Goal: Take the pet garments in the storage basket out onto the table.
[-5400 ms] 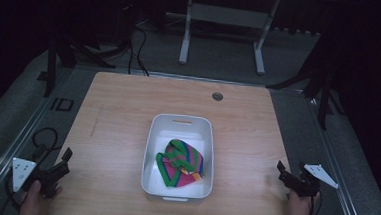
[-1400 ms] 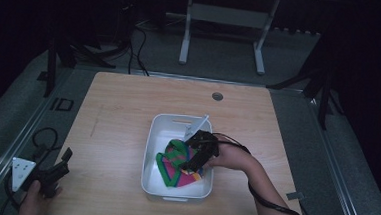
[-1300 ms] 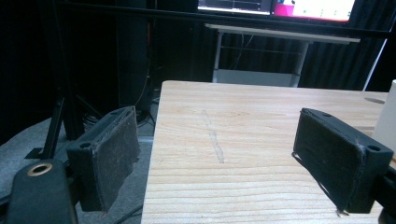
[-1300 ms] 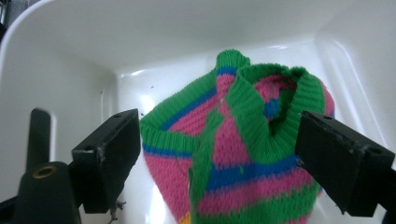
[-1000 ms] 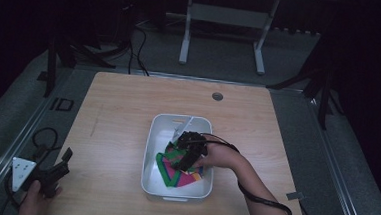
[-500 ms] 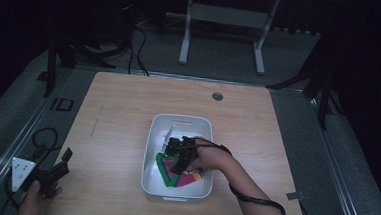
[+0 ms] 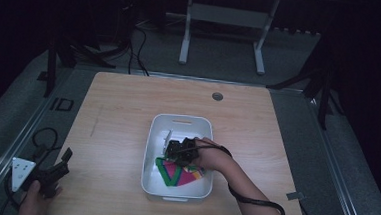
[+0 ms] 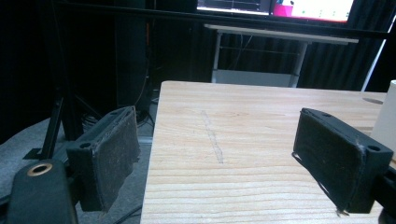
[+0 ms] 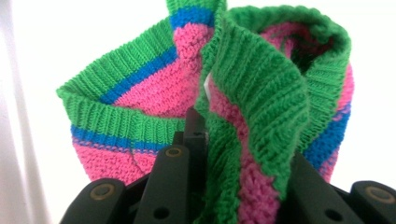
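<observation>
knitted wool, green-ribbed with pink and blue bands, sat bunched between the jaws of the right hand-held gripper (image 9: pixel 233 186), so that one was clamped on the knit piece (image 7: pixel 180 173) down inside the white tub (image 7: pixel 152 135) mid-bench. grab looked done, lift and whatever follows not yet. left hand-held gripper (image 8: pixel 219 163) idled wide apart, holding nothing, at the near-left corner of the wooden bench (image 7: pixel 118 113).
</observation>
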The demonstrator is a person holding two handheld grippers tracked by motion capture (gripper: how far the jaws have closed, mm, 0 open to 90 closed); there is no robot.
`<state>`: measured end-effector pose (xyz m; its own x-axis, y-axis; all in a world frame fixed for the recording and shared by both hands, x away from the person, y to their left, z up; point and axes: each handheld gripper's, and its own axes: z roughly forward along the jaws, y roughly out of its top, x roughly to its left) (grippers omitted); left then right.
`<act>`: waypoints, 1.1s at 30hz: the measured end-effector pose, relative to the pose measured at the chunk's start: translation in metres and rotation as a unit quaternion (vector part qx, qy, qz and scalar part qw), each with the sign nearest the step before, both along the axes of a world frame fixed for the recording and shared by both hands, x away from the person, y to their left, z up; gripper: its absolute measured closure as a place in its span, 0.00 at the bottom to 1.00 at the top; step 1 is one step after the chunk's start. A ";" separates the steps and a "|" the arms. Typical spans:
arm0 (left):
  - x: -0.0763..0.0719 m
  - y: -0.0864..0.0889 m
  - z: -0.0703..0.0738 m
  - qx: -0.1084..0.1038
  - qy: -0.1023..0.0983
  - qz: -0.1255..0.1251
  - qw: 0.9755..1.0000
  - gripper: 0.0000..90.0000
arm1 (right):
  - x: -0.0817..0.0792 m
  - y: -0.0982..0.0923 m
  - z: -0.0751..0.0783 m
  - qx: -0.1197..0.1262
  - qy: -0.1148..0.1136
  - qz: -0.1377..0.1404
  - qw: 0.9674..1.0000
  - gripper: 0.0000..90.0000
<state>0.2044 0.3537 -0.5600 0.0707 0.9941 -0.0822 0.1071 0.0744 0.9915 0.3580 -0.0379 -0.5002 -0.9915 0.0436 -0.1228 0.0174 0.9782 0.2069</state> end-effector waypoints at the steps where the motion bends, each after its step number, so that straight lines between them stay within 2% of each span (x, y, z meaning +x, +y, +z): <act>1: 0.000 0.000 0.000 0.000 0.000 0.000 1.000 0.16 | 0.001 -0.002 0.003 0.009 0.003 -0.004 1.000 0.87; 7: 0.000 0.000 0.000 0.000 0.000 0.001 1.000 0.16 | 0.001 -0.012 0.028 0.063 -0.001 -0.018 0.998 0.87; 11: 0.000 0.000 0.000 0.001 0.000 0.001 1.000 0.16 | -0.001 -0.018 0.047 0.093 -0.016 -0.020 0.995 0.87; 12: 0.000 0.000 0.000 0.001 0.000 0.001 1.000 0.16 | -0.001 -0.020 0.051 0.103 -0.014 -0.021 0.994 0.87; 16: 0.000 -0.001 0.000 0.001 0.000 0.002 1.000 0.16 | -0.005 -0.023 0.067 0.120 -0.027 -0.018 0.992 0.87; 17: 0.000 -0.001 0.000 0.001 0.000 0.002 1.000 0.16 | -0.005 -0.023 0.067 0.120 -0.027 -0.018 0.992 0.87; 20: 0.000 -0.001 0.000 0.001 0.000 0.002 1.000 0.16 | -0.006 -0.026 0.083 0.141 -0.033 -0.019 0.989 0.87; 29: 0.000 0.000 0.000 0.001 0.001 0.003 1.000 0.16 | -0.004 -0.030 0.113 0.163 -0.048 -0.017 0.985 0.87; 33: 0.001 0.000 0.000 0.000 0.001 0.002 1.000 0.16 | -0.003 -0.036 0.130 0.181 -0.057 -0.019 0.982 0.87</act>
